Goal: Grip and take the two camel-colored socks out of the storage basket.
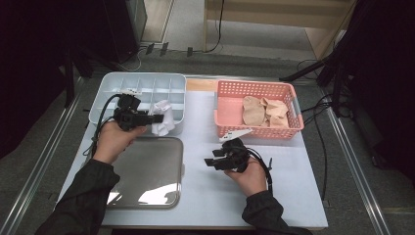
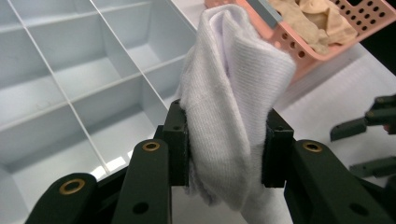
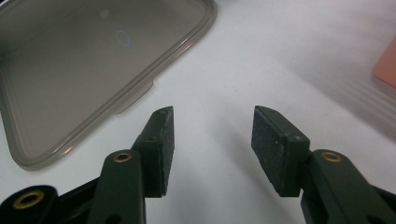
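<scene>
The left gripper (image 2: pixel 226 154) was clamped on a bunched white sock (image 2: pixel 233 107), holding it above the right-hand cells of the divided storage box (image 1: pixel 110 83), not yet set down. The right gripper (image 3: pixel 212 149) hung slack and empty, jaws apart, over the white tabletop (image 3: pixel 280 56) beside the grey lid (image 3: pixel 84 70). At least 2 tan socks (image 1: pixel 264 111) waited in the pink basket (image 1: pixel 230 88). Judging by the bare cells, sorting looked barely begun.
</scene>
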Demonstrator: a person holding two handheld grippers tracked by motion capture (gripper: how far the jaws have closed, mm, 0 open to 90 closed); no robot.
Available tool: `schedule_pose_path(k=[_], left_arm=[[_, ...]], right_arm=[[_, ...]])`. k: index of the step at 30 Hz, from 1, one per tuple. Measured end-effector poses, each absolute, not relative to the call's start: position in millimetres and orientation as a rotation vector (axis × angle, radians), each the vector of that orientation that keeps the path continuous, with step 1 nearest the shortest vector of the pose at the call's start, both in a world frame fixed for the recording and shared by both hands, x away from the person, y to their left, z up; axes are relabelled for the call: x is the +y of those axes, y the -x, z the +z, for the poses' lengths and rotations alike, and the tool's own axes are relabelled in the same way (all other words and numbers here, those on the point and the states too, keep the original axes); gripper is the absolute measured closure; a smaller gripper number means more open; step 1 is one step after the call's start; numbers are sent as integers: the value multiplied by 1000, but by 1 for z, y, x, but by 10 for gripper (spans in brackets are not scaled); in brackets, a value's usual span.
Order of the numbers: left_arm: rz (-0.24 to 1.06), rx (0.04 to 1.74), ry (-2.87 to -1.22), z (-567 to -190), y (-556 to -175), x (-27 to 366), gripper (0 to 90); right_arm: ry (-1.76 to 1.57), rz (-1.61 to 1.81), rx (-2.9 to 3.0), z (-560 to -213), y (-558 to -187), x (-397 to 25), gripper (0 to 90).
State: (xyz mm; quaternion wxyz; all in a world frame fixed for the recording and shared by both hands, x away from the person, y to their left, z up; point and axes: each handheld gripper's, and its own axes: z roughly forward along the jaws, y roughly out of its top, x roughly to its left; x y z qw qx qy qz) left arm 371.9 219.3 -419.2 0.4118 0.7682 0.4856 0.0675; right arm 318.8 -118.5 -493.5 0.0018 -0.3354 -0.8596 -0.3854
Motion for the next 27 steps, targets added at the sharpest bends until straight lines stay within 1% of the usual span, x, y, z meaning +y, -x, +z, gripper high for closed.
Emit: schedule_pose_path(k=[10, 20, 27], left_arm=[[198, 1245, -1954, -414, -398, 210, 642], [243, 1294, -2030, -431, -429, 192, 643], [235, 1284, -2073, -444, -434, 178, 643]], right_arm=[[1049, -1216, -2693, -493, -319, -119, 508], [1062, -1221, -2688, -493, -319, -121, 508], [1066, -1212, -2687, -494, -319, -121, 503]])
